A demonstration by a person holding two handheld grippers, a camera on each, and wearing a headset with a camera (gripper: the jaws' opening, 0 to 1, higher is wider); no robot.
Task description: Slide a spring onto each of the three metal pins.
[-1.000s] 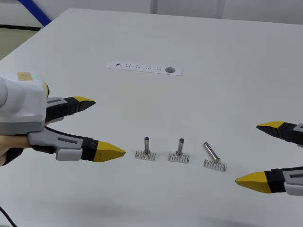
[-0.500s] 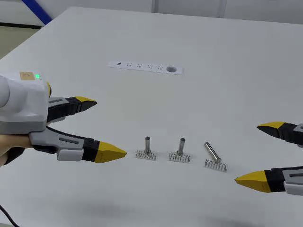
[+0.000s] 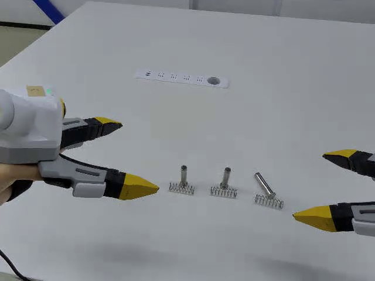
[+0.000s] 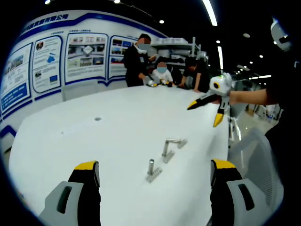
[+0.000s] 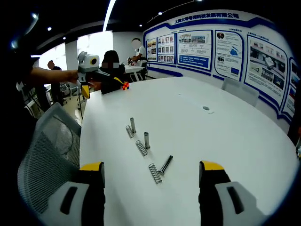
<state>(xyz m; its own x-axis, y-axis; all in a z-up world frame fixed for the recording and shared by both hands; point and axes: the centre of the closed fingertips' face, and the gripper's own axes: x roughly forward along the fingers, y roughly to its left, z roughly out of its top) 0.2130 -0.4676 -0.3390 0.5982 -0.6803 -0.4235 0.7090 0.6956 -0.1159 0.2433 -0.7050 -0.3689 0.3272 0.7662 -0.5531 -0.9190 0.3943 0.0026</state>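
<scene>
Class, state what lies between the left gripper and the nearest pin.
Nothing. In the head view, only bare table separates the left gripper from the nearest pin.

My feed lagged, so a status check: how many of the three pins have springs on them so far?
None done yet. The left spring, middle spring and right spring lie loose on the table, one by each pin. The left pin and middle pin stand upright; the right pin lies on its side. Nothing in hand: left gripper and right gripper are open, empty. All three fittings remain.
</scene>
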